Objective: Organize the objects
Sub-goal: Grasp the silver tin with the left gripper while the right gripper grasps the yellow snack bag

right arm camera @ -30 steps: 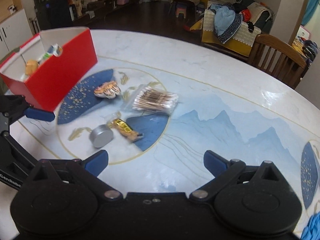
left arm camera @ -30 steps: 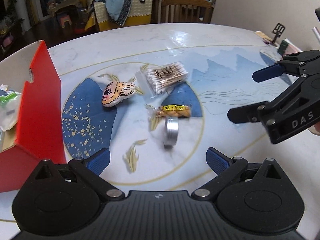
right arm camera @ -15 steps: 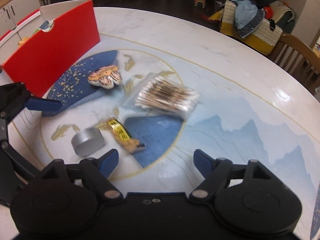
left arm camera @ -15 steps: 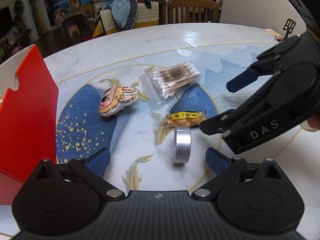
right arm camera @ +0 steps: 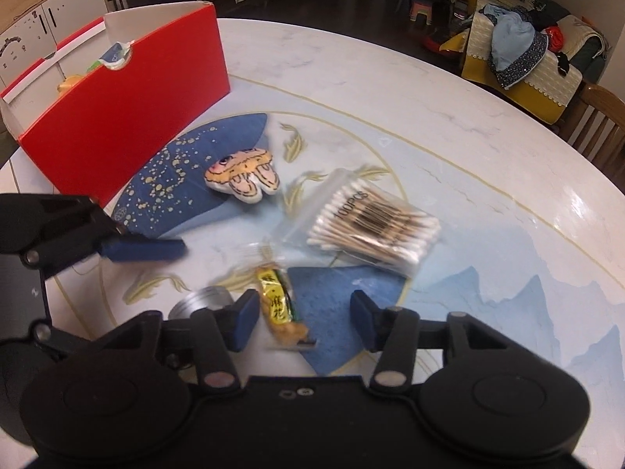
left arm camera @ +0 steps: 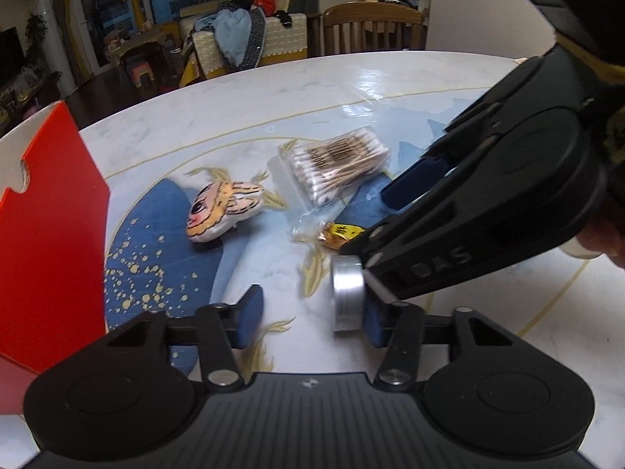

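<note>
A silver round tin (left arm camera: 347, 293) stands on its edge between the fingers of my left gripper (left arm camera: 311, 320), whose jaws are closing. The tin is against the right pad and well apart from the left pad (left arm camera: 250, 316). A yellow snack packet (right arm camera: 277, 301) lies between the fingers of my right gripper (right arm camera: 304, 322), which is also closing. The packet is close to the left pad, and the right pad (right arm camera: 363, 320) is clear of it. In the left wrist view, the right gripper (left arm camera: 488, 215) looms just over the tin and hides most of the packet (left arm camera: 341, 232).
A red box (right arm camera: 117, 117) holding a few items stands at the table's left. A plush toy (right arm camera: 244, 176) and a bag of cotton swabs (right arm camera: 375, 226) lie beyond the grippers. A wooden chair (left arm camera: 375, 27) stands behind the table. The left gripper's finger (right arm camera: 144, 250) reaches in from the left.
Both grippers have come down closer to the table and their jaws have narrowed a lot. The right gripper has swung in over the snack packet, close beside the left gripper.
</note>
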The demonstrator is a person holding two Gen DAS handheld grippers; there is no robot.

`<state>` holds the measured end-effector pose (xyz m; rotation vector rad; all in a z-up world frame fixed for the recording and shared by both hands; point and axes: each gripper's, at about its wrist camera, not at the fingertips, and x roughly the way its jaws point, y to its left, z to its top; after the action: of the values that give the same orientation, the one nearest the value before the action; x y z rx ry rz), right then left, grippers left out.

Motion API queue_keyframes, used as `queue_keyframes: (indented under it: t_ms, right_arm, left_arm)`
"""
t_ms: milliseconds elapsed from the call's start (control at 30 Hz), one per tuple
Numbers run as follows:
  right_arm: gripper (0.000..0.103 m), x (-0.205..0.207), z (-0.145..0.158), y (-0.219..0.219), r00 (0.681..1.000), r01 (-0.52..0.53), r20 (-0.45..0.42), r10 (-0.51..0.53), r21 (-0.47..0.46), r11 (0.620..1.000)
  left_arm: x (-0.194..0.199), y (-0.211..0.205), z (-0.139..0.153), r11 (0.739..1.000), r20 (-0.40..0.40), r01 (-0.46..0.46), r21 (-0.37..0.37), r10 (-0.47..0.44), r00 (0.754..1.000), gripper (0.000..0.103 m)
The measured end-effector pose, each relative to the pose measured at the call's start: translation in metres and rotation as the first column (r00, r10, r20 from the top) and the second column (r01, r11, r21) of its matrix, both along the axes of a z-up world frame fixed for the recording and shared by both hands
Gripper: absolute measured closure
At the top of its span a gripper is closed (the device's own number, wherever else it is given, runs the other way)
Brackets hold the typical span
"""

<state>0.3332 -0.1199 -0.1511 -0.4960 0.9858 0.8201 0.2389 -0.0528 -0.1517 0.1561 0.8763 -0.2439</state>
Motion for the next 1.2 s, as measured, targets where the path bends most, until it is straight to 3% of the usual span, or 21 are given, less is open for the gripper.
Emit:
queue_keyframes:
  t_ms: [100,233,300,467,700,1200]
  right_arm:
    - [0.063,-0.002,-0.002,0.003,1.0,-0.005,-0.005,0.005,-0.003,1.0]
    - [0.07,-0.004,-0.004,0.003,1.0,0.008,0.002,-0.008,-0.01,1.0]
    - [0.077,-0.005,-0.004,0.003,1.0,0.021,0.011,-0.021,-0.016,1.0]
    - [0.083,-0.003,-0.002,-0.004,0.996,0.078,-0.033,-0.078,0.009,0.997]
    - [0.086,-0.012,0.001,-0.025,0.976,0.199,-0.101,-0.192,0.063,0.978]
    - [0.086,-0.068,0.032,-0.059,0.947,0.304,-0.139,-0.289,0.101,0.947]
  left_arm:
    - [0.0,-0.002,0.001,1.0,-0.005,0.01,-0.006,-0.01,1.0,0.067]
    - [0.001,-0.001,0.001,1.0,-0.016,0.004,-0.016,-0.005,1.0,0.071]
    - [0.001,-0.001,0.001,1.0,-0.022,0.007,-0.021,-0.007,1.0,0.08]
    - [0.003,0.0,0.003,1.0,-0.039,0.0,-0.025,-0.001,0.999,0.089]
    - [-0.002,0.006,0.006,0.999,-0.048,-0.016,-0.043,0.014,0.999,0.091]
    - [-0.041,0.025,0.027,0.991,-0.095,-0.046,-0.126,0.034,0.995,0.091]
